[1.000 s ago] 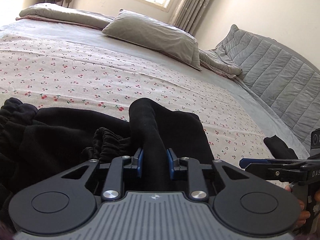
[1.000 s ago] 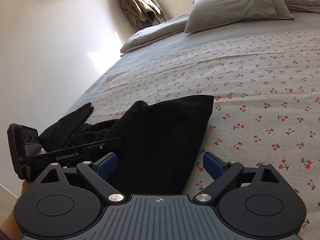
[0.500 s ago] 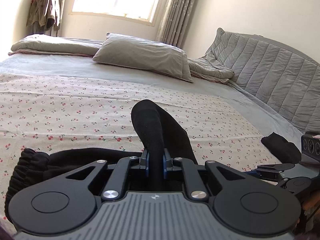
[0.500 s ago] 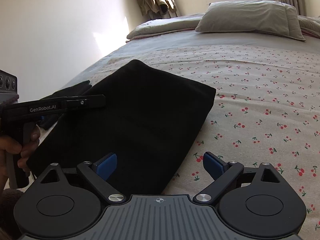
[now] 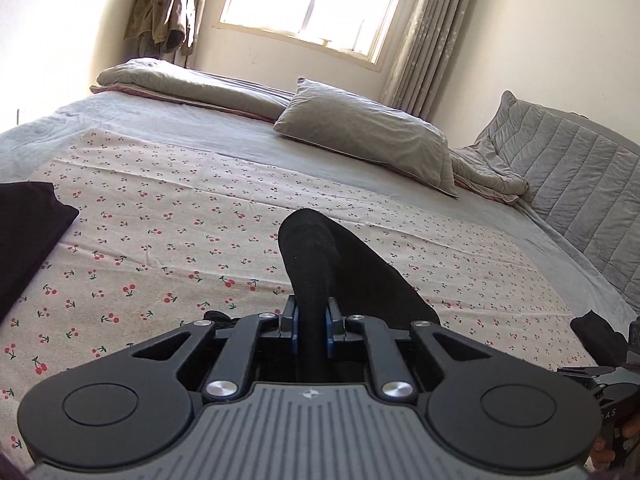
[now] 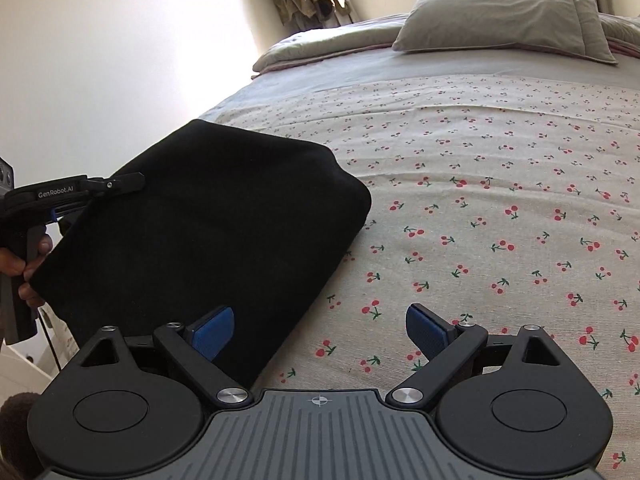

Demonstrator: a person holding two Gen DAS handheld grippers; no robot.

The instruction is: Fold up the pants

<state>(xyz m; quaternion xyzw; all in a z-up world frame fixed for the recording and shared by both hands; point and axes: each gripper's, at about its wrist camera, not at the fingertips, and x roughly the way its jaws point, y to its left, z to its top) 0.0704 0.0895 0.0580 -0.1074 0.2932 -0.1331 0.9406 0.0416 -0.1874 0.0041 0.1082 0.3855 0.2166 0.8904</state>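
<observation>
Left wrist view: the left tongs are clenched on a thick bunched fold of the black pants, which rises between the blue pads and drapes off to the right over the cherry-print sheet of the bed. Another dark stretch of fabric lies at the left edge of this view. To do this step well, the grip should probably stay firm while the fold is carried over in one level sweep, so that the layers do not slide apart; the cloth is soft and will sag where it is unsupported. A grey pillow sits well beyond, clear of the work.

Right wrist view: the right tongs stand wide apart and grasp nothing; the left pad hovers over the near edge of the pants, the right pad over bare sheet. The pants form a broad flat black panel lying on the bed's left side, with the left tongs at its far left edge. The free tongs could best press or smooth the panel's near edge before any release.
</observation>
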